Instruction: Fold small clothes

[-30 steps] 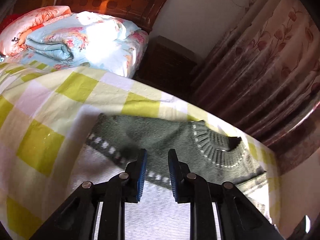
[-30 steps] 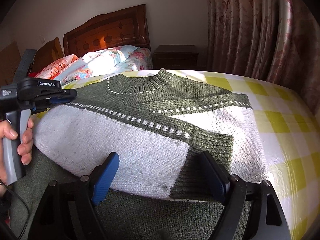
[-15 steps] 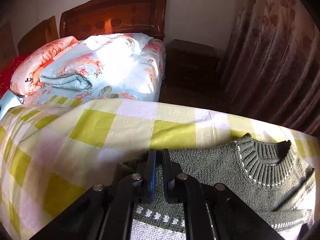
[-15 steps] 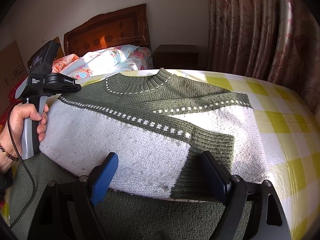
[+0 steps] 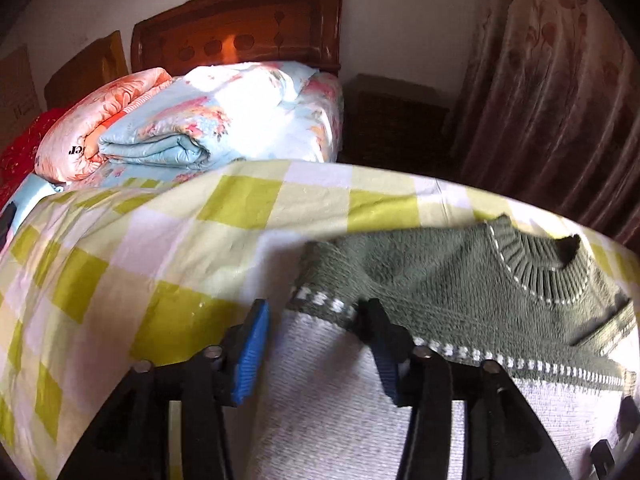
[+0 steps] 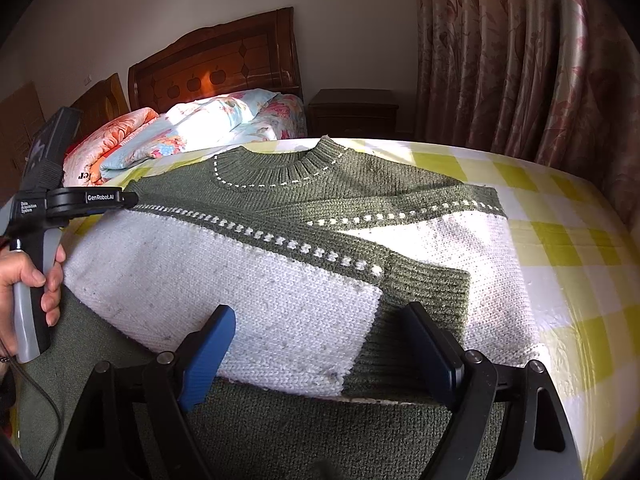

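Note:
A green and white knitted sweater lies on a yellow-checked tablecloth, both sleeves folded across its front. In the left wrist view the sweater's shoulder lies ahead. My left gripper is open, its jaws straddling the sweater's left edge just above the cloth; it also shows in the right wrist view, held by a hand. My right gripper is open and empty, hovering over the folded sleeves near the sweater's lower part.
Behind the table stands a bed with folded floral quilts and a wooden headboard. A dark nightstand and patterned curtains are at the back right. The table edge curves off at the right.
My left gripper was shut on the sweater's shoulder edge half a second ago; it has now opened and let go. The right gripper has not moved.

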Demonstrator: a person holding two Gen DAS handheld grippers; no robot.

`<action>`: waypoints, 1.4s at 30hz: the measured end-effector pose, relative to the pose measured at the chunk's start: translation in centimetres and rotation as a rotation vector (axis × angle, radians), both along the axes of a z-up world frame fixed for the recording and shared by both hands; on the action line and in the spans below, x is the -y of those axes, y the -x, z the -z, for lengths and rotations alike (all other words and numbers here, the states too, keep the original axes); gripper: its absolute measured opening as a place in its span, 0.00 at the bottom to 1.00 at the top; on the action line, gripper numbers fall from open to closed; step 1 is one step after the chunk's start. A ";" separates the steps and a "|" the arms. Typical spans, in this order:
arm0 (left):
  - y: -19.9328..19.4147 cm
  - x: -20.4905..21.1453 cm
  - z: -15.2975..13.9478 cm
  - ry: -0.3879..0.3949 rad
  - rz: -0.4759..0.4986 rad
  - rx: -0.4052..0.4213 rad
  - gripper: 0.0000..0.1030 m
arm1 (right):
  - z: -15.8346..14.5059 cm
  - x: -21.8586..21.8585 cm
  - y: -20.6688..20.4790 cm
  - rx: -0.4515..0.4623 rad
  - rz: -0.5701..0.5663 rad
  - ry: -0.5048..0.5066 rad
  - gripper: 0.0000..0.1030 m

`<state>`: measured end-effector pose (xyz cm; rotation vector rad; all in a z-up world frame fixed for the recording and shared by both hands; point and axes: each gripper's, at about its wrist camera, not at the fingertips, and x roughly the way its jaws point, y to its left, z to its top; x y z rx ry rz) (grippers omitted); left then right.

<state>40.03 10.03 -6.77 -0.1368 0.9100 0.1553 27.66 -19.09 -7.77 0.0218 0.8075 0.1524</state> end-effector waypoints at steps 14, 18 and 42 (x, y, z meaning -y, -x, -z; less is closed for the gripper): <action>11.8 6.7 -0.6 -0.053 0.276 0.104 0.56 | 0.1 -0.1 -0.1 0.000 -0.002 0.001 1.00; 11.4 4.4 -0.2 0.105 0.262 0.102 0.56 | 0.1 -0.1 -0.1 0.001 -0.002 -0.001 1.00; 11.6 5.0 -0.2 0.074 0.259 0.100 0.57 | 0.1 4.4 0.5 -0.002 0.230 -0.062 1.00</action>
